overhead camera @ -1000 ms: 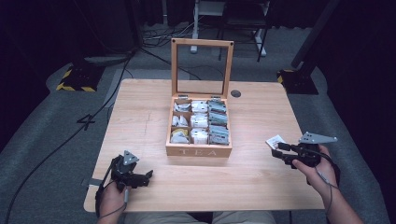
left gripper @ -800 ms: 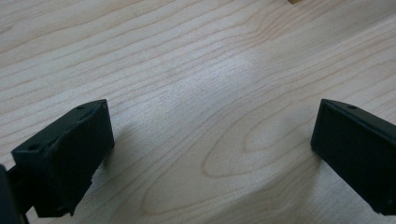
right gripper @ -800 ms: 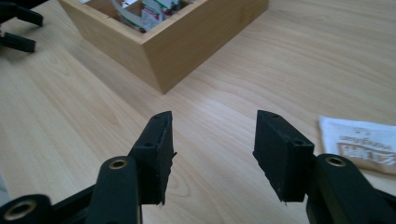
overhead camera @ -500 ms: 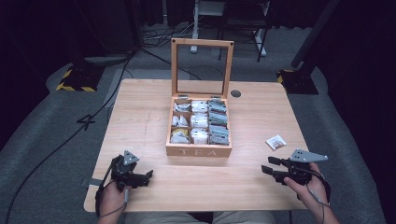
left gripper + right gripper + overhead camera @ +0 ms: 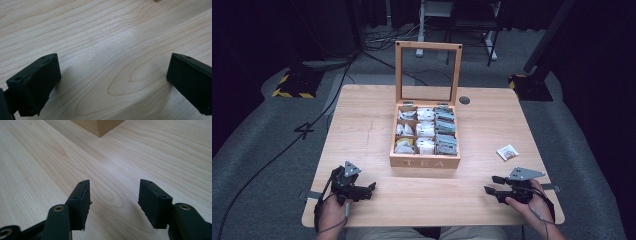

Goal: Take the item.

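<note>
So the light wooden table (image 5: 362, 130) had a wooden tea box (image 5: 425, 161) sitting about in the middle, with "TEA" lettered on its front wall and its glass-paned lid (image 5: 428, 72) standing straight up at the back. Inside it was split into compartments stuffed with tea bags (image 5: 426, 130), mostly white and grey packets, plus something yellowish in the front left one, too small to make out. One small white tea packet (image 5: 507, 152) lay by itself flat on the table, off to the right of the box and well apart from it, not touching anything. The right gripper (image 5: 495, 188) was down near the front edge on the right, held in the person's hand, pointing left across the table, and the loose packet was a bit beyond it toward the back. Its black jaws stood partly open and had just been opening a little more, with nothing between them; in the right gripper view (image 5: 113, 202) there was just bare wood grain between the pads and a corner of the box up top. The left gripper (image 5: 368, 190) was over at the front left corner, also in a hand, pointing right, low over the table. In the left gripper view (image 5: 112, 80) its jaws were spread really wide, one at each side of the frame, nothing but bare tabletop between them. Neither gripper was touching the box or the packet. A small dark round hole (image 5: 464, 100) sat in the table behind the box on the right.
</note>
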The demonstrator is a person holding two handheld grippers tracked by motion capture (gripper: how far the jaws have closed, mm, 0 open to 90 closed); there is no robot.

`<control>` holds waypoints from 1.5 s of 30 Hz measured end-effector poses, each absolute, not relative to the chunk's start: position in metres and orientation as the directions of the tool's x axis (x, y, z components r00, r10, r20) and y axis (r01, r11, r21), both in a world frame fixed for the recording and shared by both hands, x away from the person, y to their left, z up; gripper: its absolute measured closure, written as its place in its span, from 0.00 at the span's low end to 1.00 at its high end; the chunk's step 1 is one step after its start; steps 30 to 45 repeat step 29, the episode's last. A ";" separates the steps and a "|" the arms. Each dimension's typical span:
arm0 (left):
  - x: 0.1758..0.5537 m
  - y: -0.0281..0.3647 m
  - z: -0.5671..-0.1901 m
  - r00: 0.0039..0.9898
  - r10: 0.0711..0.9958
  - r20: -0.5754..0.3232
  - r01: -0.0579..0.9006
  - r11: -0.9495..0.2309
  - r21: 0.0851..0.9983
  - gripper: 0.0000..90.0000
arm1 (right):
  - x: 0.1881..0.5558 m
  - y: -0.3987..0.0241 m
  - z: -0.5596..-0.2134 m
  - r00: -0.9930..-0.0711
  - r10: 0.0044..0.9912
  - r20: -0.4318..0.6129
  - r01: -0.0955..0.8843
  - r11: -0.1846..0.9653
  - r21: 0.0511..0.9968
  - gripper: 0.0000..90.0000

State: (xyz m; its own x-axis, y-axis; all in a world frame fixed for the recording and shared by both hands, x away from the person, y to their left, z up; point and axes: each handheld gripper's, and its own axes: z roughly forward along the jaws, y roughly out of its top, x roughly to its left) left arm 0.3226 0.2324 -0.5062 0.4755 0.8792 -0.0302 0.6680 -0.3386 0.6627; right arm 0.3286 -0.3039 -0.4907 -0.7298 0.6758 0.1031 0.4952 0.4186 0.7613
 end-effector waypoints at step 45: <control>0.323 0.232 -0.506 0.479 0.878 -0.028 0.665 -0.341 0.665 0.00 | 0.330 -0.288 -0.505 -0.745 0.667 -0.001 0.454 0.509 0.731 0.14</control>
